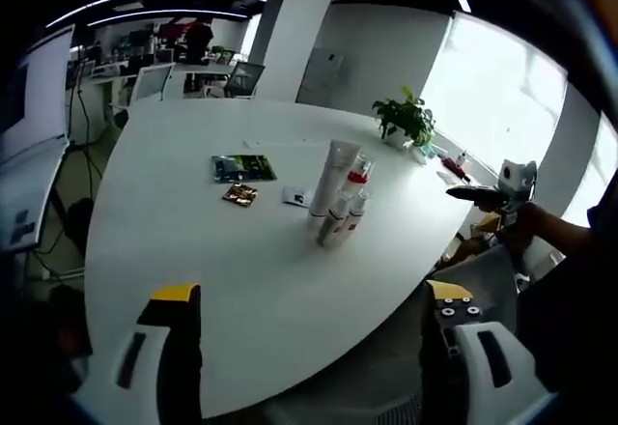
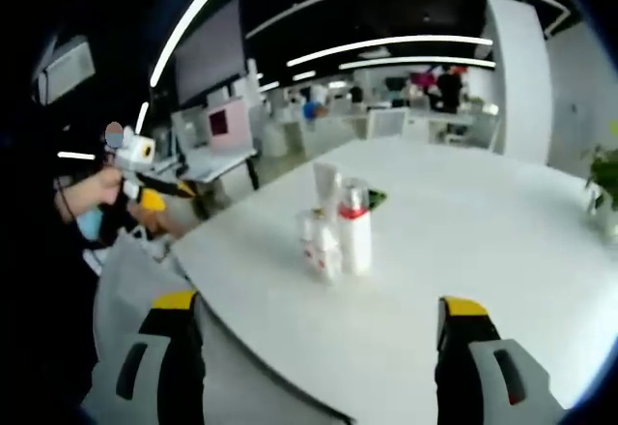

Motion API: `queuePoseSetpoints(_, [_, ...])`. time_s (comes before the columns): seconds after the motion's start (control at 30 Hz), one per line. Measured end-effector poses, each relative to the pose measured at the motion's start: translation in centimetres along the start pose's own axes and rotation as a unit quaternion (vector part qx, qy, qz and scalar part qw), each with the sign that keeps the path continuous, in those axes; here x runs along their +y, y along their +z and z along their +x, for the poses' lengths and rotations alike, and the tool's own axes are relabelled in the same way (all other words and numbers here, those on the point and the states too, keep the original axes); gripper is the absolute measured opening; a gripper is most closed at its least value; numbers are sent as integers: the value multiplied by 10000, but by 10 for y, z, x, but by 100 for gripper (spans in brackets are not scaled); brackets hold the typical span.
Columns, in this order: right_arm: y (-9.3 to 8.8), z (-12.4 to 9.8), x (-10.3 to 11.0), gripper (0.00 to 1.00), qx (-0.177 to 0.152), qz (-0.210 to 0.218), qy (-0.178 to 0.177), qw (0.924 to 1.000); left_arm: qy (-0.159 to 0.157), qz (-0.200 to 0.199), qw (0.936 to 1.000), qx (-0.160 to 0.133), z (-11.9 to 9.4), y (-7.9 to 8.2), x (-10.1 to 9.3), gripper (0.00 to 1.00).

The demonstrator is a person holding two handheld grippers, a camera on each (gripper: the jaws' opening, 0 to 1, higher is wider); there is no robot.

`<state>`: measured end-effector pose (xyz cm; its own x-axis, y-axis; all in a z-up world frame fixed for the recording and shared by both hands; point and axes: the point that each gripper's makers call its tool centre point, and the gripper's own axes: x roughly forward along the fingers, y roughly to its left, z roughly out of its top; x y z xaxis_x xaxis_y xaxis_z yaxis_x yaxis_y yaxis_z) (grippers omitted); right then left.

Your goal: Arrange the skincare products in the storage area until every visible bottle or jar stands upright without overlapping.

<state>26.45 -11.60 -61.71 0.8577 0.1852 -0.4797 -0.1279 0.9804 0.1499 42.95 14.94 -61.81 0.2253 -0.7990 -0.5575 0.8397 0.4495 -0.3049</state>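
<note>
My left claw is open wide with nothing in it, low at the near edge of the big white table, and my right claw is open and empty too, at another edge. The bottles stand close together near the middle of the table, well away from both claws: a tall white tube, a bottle with a red band and some small ones beside them. A green packet and a small brown one lie flat near the bottles, and a plant sits at the far edge.
</note>
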Motion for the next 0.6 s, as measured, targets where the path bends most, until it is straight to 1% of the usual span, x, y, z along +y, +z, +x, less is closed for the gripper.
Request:
queuePoseSetpoints(0.33, [-4, -4, -6, 99, -44, 62, -78, 9999, 15, 51, 9998, 169, 5, -8, 3, 92])
queuePoseSetpoints(0.53, [-2, -1, -10, 99, -129, 121, -89, 9998, 75, 148, 9997, 180, 3, 0, 2, 95])
queuePoseSetpoints(0.6, [-2, 2, -9, 99, -130, 142, -74, 9998, 90, 172, 9996, 184, 4, 1, 4, 96])
